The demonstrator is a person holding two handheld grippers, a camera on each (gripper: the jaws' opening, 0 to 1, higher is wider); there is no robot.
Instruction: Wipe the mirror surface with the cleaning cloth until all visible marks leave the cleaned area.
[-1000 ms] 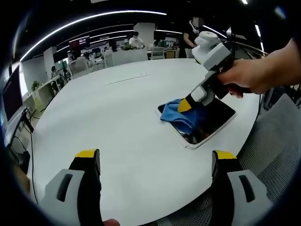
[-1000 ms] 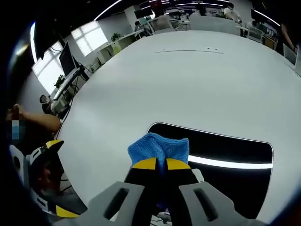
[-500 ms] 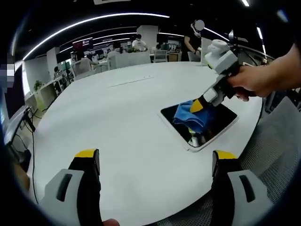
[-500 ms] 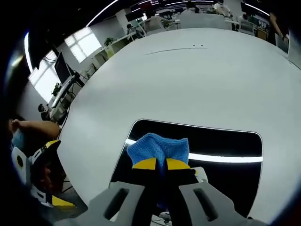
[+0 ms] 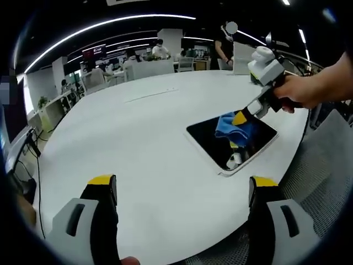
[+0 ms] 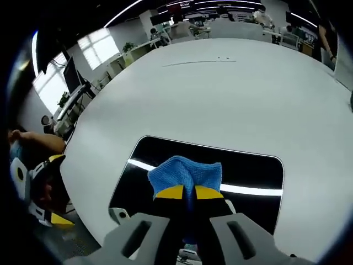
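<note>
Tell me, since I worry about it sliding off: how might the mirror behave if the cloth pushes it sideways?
The mirror lies flat and thin on the smooth white table, so it would probably slide, not tip. It sits near the table's edge, so a push outward is risky. The blue cloth in the right gripper looks soft and should give first.

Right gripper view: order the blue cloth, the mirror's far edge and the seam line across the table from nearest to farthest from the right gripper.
1. Blue cloth, clamped between the right gripper's jaws.
2. Mirror's far edge, just beyond the cloth.
3. Seam line, far across the white table.
</note>
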